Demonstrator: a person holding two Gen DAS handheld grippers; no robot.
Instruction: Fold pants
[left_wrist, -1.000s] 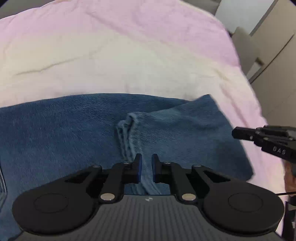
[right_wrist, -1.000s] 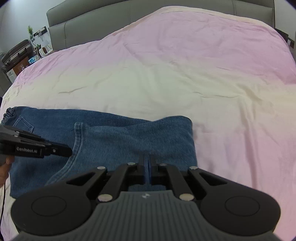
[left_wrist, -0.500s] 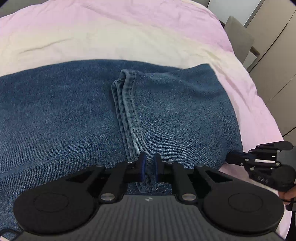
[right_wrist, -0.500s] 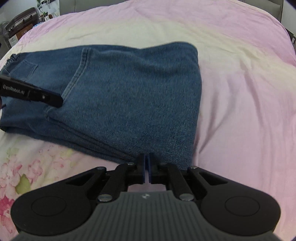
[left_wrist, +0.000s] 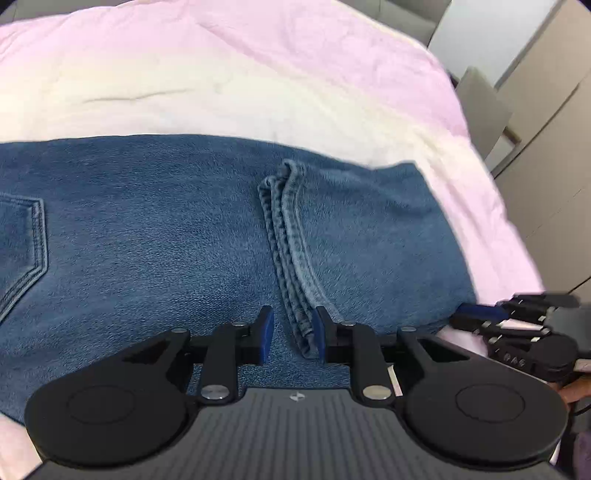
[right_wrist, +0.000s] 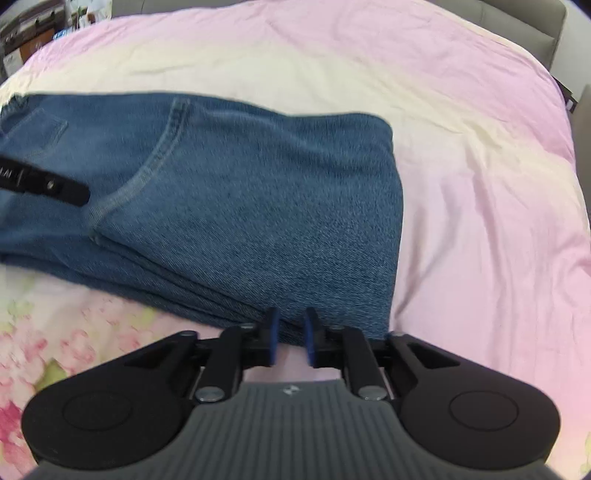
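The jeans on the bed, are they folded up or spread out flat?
Folded. The jeans lie doubled over: the leg hems rest across the upper part, and stacked layers show along the near edge.

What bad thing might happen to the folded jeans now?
1. The hem lies between the opening left tongs; if they pull away, a pad might catch it and undo the fold.
2. The right tongs, also opening, sit at the corner of the jeans, so that corner may get dragged crooked on the pink bedsheet.
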